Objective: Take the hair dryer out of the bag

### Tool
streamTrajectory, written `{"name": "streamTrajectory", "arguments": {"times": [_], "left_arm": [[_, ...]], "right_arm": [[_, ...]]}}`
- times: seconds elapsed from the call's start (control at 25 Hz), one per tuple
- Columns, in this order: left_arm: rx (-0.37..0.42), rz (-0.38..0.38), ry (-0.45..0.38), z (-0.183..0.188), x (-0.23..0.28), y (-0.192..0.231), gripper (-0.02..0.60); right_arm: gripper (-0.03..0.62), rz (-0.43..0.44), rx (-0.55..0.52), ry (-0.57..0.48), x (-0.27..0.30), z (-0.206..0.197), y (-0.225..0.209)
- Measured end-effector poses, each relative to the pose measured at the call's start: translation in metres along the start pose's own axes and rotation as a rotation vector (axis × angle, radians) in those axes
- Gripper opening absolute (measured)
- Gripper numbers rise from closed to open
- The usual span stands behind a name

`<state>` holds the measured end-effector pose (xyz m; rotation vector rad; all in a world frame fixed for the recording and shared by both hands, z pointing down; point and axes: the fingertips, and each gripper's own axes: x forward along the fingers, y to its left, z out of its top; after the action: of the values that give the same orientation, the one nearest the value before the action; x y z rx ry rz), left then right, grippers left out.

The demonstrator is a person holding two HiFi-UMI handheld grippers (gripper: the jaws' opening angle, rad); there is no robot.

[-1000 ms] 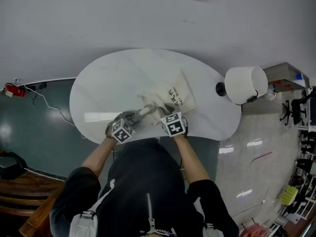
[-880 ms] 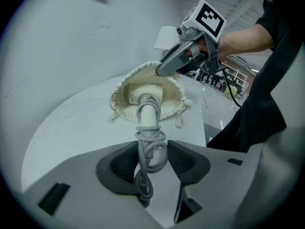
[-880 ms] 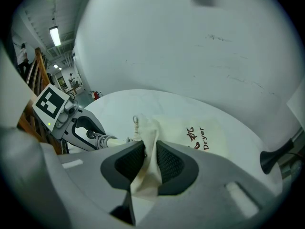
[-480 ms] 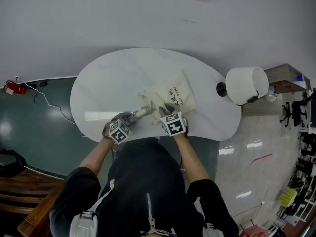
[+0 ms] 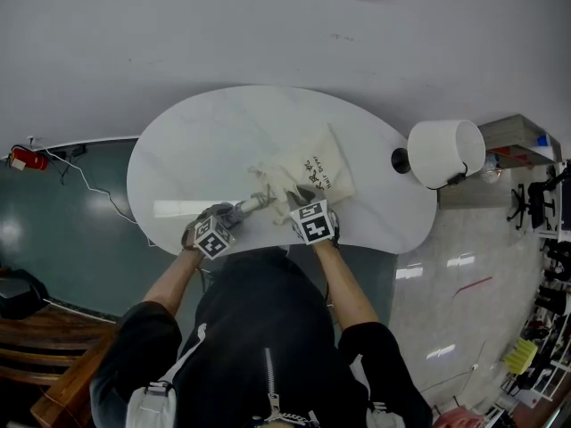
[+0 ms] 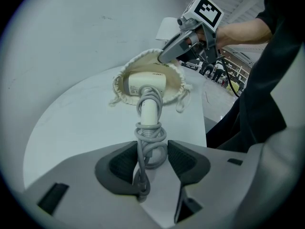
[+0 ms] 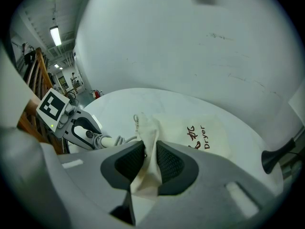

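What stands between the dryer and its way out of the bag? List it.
Only the bag itself: its gathered mouth rings the head of the dryer. The handle is already outside. The left gripper holds the coiled cord, and the right gripper pinches the bag's cloth. Nothing else visible blocks it.

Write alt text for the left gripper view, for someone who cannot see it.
The left gripper clamps the coiled grey cord at the handle end of a white hair dryer, whose head sits inside the open mouth of a cream drawstring bag on a white table. Beyond, the right gripper pinches the bag's rim.
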<state>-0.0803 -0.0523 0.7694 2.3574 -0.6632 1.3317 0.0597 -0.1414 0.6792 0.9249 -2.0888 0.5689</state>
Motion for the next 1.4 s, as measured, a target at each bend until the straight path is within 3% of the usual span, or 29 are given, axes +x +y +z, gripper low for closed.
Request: {"name": "streamTrajectory", "arguments": {"times": [0.28, 0.8, 1.4], "left_arm": [[-0.001, 0.001, -0.006, 0.007, -0.01, 0.0, 0.198], [0.004, -0.026, -0.043, 0.059, -0.024, -0.006, 0.199], [0.038, -0.019, -0.024, 0.101, 0.0, -0.009, 0.225]], "right_arm": [[0.071, 0.004, 0.007, 0.0, 0.001, 0.001, 0.001], [0.071, 0.004, -0.002, 0.0, 0.0, 0.001, 0.002], [0.071, 0.016, -0.008, -0.016, 0.003, 0.0, 0.001]]}}
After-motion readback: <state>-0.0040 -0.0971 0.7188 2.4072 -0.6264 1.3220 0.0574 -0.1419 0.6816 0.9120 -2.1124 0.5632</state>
